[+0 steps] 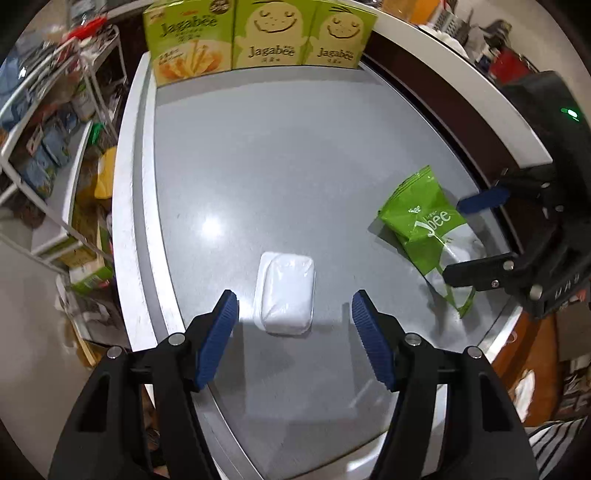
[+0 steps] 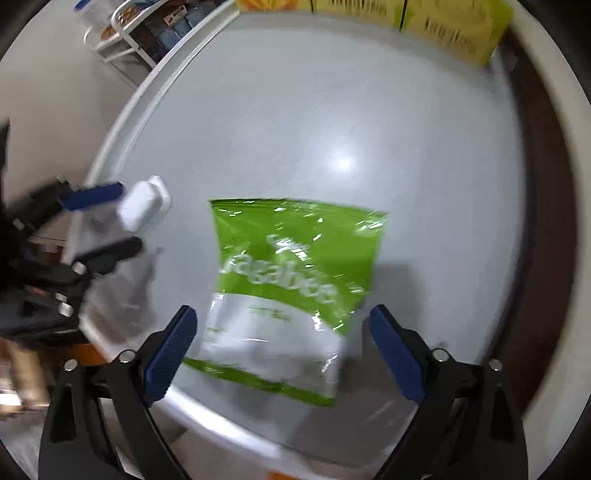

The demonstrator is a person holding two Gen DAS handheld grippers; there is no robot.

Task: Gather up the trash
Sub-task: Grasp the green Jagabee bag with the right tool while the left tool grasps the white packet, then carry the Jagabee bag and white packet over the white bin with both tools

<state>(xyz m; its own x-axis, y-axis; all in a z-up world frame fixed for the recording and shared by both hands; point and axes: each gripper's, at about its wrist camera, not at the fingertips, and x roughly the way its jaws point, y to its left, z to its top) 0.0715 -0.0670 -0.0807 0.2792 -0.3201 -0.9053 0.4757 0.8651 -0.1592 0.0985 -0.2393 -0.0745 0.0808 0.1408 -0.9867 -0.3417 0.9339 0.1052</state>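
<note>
A small white lidded plastic container lies on the grey tabletop. My left gripper stands open just above it, one blue pad on either side and neither touching it. A crumpled green and white snack bag lies flat to the right. My right gripper hangs open over that snack bag, pointing down, its pads apart from the bag. In the right wrist view, which is blurred, the left gripper is at the left beside the white container. In the left wrist view the right gripper is at the right edge.
Three green Jagabee boxes stand upright along the table's far edge. A white wire shelf full of packets stands left of the table. A white rim runs around the tabletop, and a dark wooden strip runs along its right side.
</note>
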